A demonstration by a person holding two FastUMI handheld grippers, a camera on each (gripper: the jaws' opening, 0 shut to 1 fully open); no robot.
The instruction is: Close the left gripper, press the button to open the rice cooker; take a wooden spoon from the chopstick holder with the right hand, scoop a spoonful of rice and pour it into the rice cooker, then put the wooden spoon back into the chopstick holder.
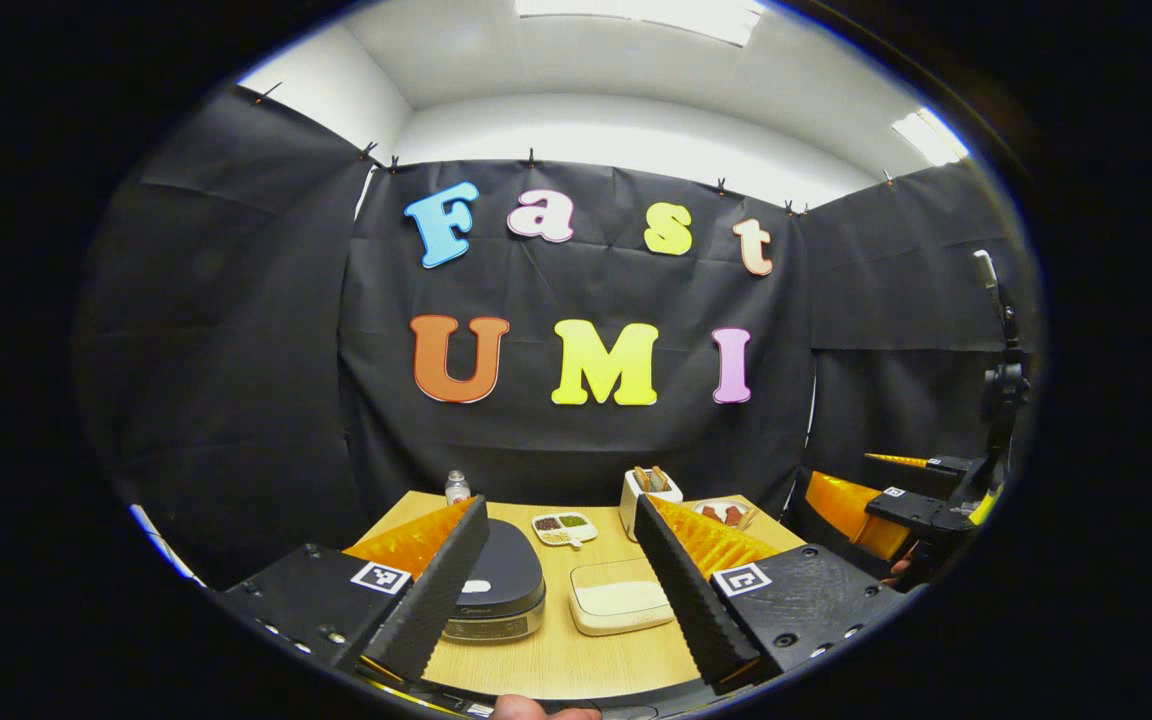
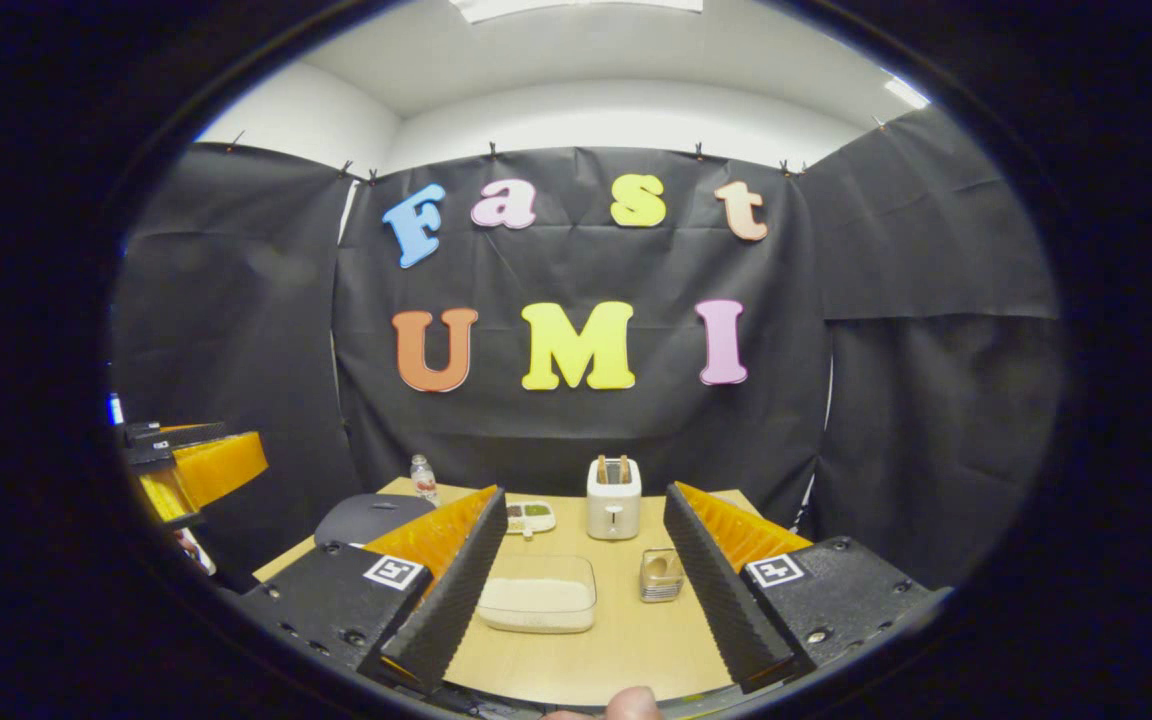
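Left gripper view: rice cooker (image 1: pixel 496 585) lid down, dark w/ silver base.

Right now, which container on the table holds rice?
The clear rectangular tub between the right gripper's jaws holds pale rice; the white chopstick holder behind holds wooden utensils.

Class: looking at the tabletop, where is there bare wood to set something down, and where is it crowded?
Free: the front strip of the table before the rice container, and the gap between it and the small jar. Crowded: the back edge, with bottle, divided dish and chopstick holder.
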